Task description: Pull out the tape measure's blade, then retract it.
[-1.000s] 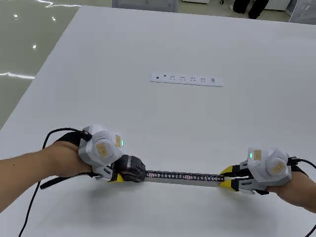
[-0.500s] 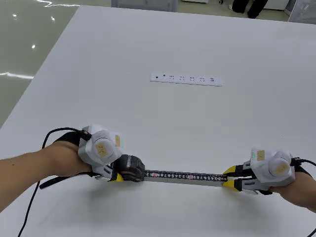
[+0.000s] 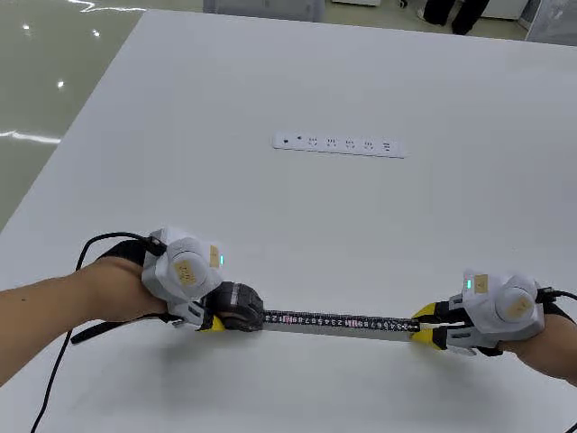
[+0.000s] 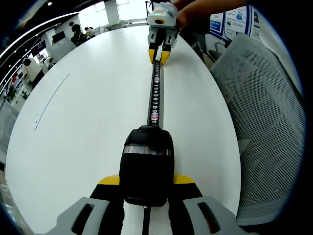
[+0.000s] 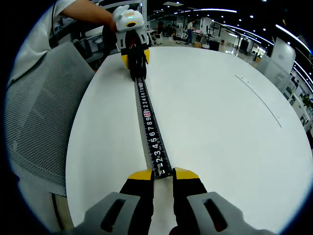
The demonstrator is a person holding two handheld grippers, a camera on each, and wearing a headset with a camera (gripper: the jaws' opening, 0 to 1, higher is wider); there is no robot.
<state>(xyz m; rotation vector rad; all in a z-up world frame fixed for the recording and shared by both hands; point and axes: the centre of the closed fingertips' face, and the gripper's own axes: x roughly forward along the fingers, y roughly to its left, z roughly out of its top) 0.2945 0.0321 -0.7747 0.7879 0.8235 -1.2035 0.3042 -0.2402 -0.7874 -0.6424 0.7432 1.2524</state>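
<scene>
Left gripper (image 3: 215,323) fingers clamped on tape measure case (image 3: 239,307), anchoring it; right gripper (image 3: 422,326) fingers pinching blade (image 3: 338,322) at tip, taut along surface (image 3: 315,72).

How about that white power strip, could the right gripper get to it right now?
Probably not yet: the right gripper is shut on the blade. Nothing lies between it and the power strip, so after letting go it likely could.

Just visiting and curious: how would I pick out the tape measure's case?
Look at the white table's near edge, where a numbered blade lies pulled out. The case sits at the blade's left end in the left gripper. It is chunky and black, unlike the flat white power strip farther back.
</scene>
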